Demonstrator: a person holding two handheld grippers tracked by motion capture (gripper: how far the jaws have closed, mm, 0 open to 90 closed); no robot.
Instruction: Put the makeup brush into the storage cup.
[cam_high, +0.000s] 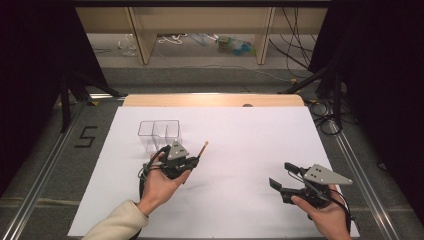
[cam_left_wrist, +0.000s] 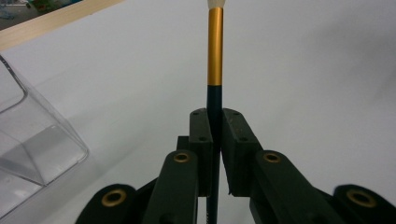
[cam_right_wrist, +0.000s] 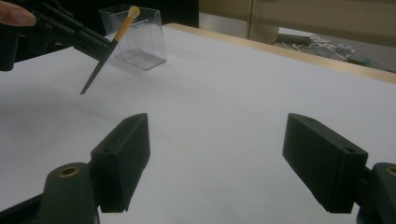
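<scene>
The left gripper (cam_high: 194, 161) is clamped on a thin brush (cam_left_wrist: 215, 56), its jaws pinching the dark handle just below the gold ferrule. The brush is off the sheet, held at a slant: the pale bristle end points up and away toward the far edge of the tabletop, the pointed tail hangs down toward the white sheet (cam_high: 240, 150) without touching it, as the right gripper view shows. The right gripper (cam_high: 281, 176) hovers near the right front corner of the sheet, jaws spread wide with nothing between them.

Just beyond the left gripper, toward the far left part of the sheet, stands a clear plastic holder (cam_high: 159, 131) with what look like two or three compartments; through the transparent walls I cannot count them with certainty, and they seem empty.

As a judgement, the pickup is done and the work is roughly at its midpoint. What remains is carrying the brush over the holder, tipping it more upright, lowering it into a compartment and letting go.
</scene>
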